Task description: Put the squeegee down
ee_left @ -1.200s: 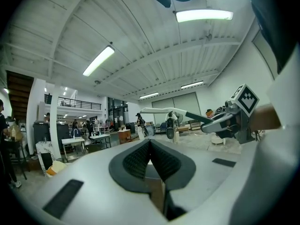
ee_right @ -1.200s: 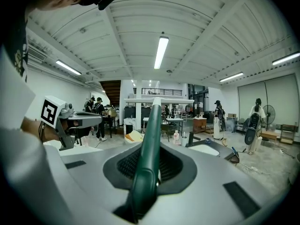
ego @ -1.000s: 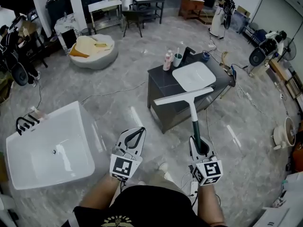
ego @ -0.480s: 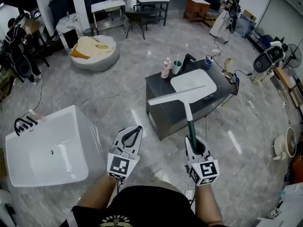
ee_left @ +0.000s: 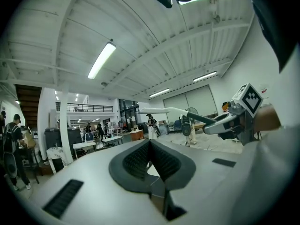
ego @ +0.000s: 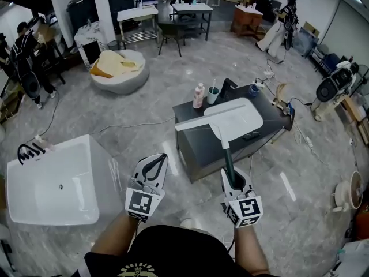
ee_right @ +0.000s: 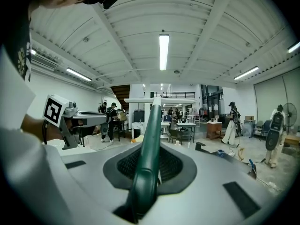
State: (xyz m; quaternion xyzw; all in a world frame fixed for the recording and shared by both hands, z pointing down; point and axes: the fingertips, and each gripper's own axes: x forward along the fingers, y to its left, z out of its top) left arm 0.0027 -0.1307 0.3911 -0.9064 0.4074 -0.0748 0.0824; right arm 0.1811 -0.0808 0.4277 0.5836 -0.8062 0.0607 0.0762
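Observation:
The squeegee has a dark green handle and a long white blade. My right gripper is shut on the handle and holds it out level, so the blade hangs in front of the dark vanity counter and its white basin. In the right gripper view the handle runs out between the pads to the blade. My left gripper is shut and holds nothing; its ribbed pads meet at the tip.
On the counter stand a pink-capped bottle, a cup and a black tap. A white bathtub sits at the left. A round tub with yellow cloth lies farther off. Cables cross the marble floor.
Both grippers have travelled level across the room with the person. The squeegee stays in the right gripper, and its blade now shows left of the basin's front edge.

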